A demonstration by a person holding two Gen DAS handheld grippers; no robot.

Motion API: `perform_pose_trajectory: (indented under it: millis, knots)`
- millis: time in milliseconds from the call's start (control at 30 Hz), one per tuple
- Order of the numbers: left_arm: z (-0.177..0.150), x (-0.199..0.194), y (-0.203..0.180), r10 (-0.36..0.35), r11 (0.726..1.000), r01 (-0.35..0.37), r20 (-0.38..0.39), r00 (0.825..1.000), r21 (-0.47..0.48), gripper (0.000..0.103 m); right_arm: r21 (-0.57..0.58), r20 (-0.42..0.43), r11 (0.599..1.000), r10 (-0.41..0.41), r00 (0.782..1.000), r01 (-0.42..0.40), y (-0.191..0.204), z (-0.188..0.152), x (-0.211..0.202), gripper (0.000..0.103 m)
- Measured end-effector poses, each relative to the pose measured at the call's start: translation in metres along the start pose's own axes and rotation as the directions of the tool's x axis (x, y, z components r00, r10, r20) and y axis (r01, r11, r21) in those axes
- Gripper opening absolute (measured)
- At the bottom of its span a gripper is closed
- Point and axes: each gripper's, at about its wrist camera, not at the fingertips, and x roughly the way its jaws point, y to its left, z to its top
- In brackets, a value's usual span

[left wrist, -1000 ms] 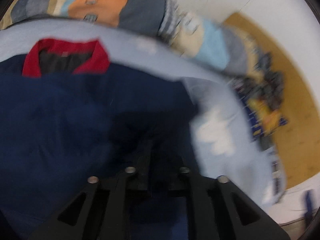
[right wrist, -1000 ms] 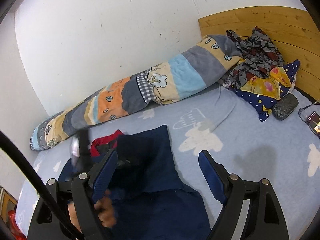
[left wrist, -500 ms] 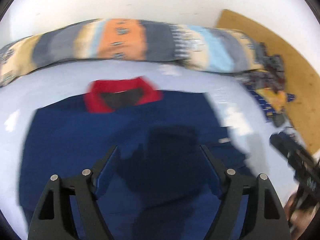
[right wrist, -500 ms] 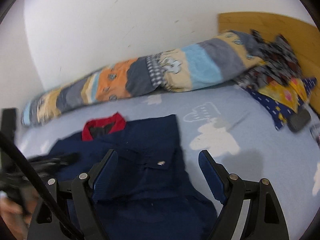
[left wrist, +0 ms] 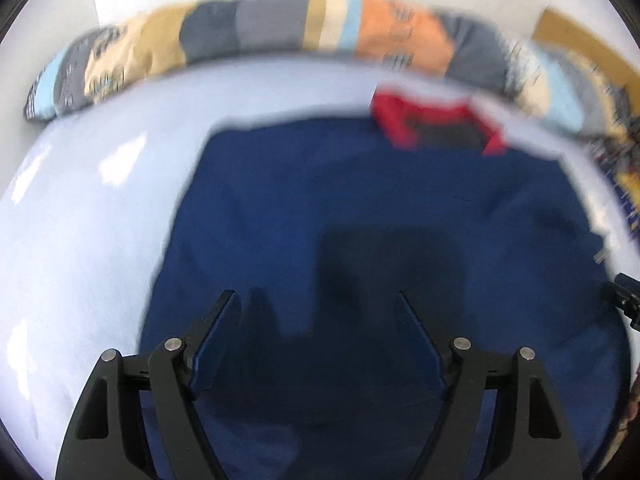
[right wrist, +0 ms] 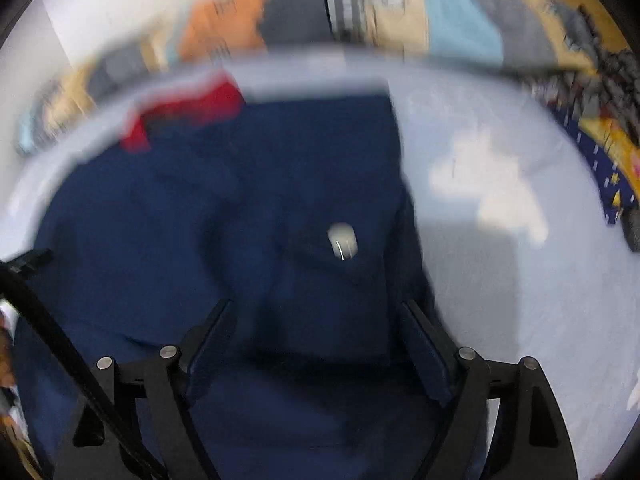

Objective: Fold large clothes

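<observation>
Left wrist view showed the left gripper with its jaws apart and nothing between them, hanging over the navy garment that lay spread on the pale blue bed. The garment's red collar pointed toward the patchwork quilt roll along the wall. In the right wrist view the right gripper also stood wide and empty above the garment's right side, where one side appeared already turned inward, with a pale button or tag on it. Both pictures were blurred, so finer creases could not be read. The step in hand seemed to be the shift between folds: sides in, both grippers free above the cloth. The next move probably called for each gripper to come down on an edge of the garment, likely collar or hem, pinch only the needed layers, and carry that end over evenly so the fold stayed square.
</observation>
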Motion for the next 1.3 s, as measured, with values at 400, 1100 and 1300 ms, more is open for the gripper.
perform_pose_trajectory:
  millis: [400, 1100, 1300]
  knots:
    - [0.035, 0.073, 0.012, 0.079, 0.994, -0.086, -0.095, 0.992, -0.065, 0.084, 0.033, -0.07, 0.999, 0.013, 0.997, -0.01, -0.001, 0.02, 0.067, 0.089]
    - [-0.051, 0.008, 0.035, 0.136, 0.99, -0.14, -0.119, 0.983, -0.029, 0.085, -0.023, -0.106, 0.999, -0.028, 0.994, 0.025, -0.001, -0.016, 0.045, 0.095]
    - [-0.063, -0.048, 0.037, 0.089, 0.994, -0.093, -0.069, 0.994, -0.059, 0.085, -0.081, -0.075, 0.996, -0.033, 0.997, 0.027, 0.011, -0.015, 0.001, 0.093]
